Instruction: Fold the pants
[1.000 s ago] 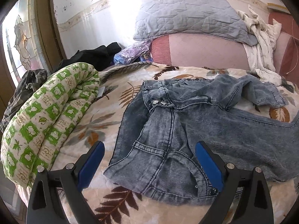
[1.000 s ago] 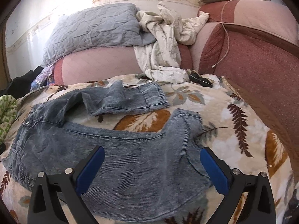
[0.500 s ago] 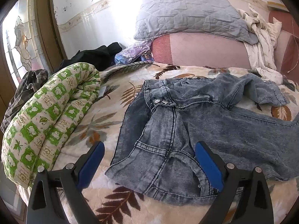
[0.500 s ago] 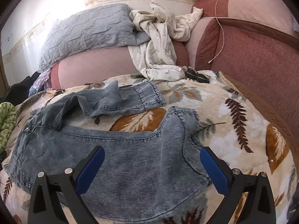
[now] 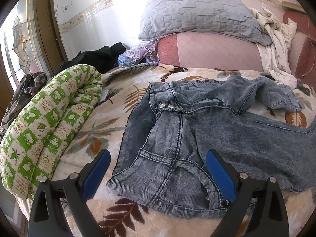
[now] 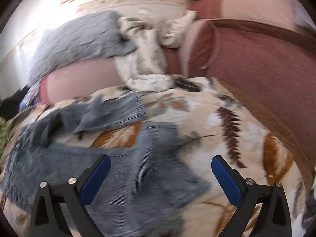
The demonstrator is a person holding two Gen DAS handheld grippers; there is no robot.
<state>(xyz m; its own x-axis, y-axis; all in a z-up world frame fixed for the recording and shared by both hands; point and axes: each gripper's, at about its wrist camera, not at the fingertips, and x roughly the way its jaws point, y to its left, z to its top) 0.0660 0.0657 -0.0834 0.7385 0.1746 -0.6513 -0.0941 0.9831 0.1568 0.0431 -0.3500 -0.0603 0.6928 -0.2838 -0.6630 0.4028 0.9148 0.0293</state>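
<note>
Denim pants [image 5: 207,138] flat on leaf-print blanket [image 5: 110,122].

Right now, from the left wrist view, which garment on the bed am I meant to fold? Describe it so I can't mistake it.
Start at the leaf-print blanket covering the bed. Spread across its middle, ahead of the open left tongs, lie the jeans, waistband nearest. They are the only blue-grey washed denim with metal buttons, unlike the green-and-white rolled quilt beside them and the cream clothes by the headboard.

Leaf-print bed blanket [image 5: 122,106] under spread jeans [image 5: 197,138] and a rolled green quilt [image 5: 49,124].
</note>
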